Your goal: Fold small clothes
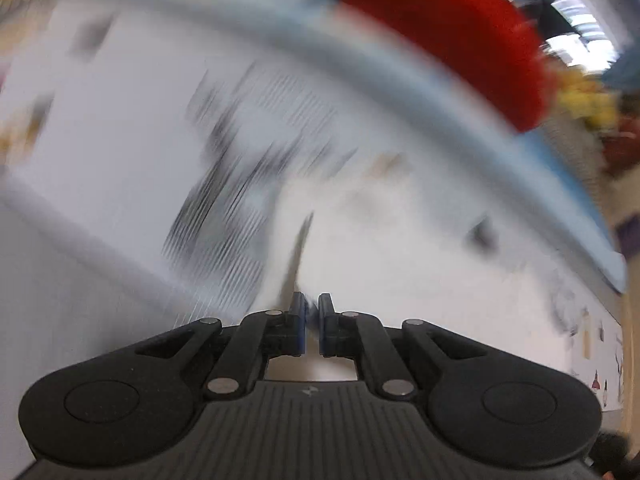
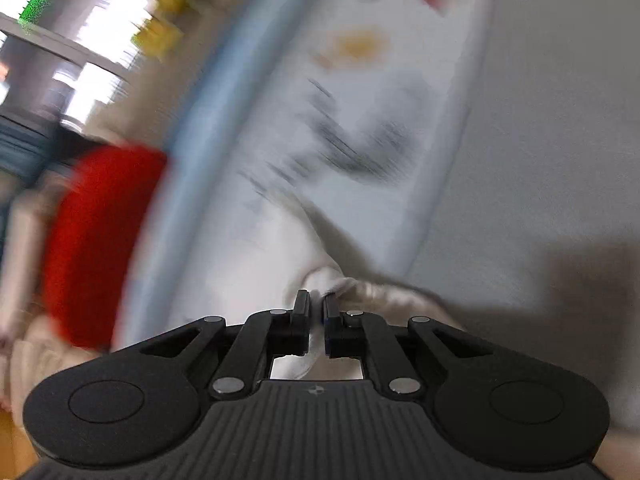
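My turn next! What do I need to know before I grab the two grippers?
Left gripper: jaws shut on a fold of the white printed garment.
Right gripper: jaws shut on a bunched edge of the same white cloth.
The garment lies spread on the pale surface, its light blue trim along the far side. A red item sits beyond it.
Done: both edges pinched.
Left: carry the fold over, release, smooth it. Both views are blurred, so check your grip first.
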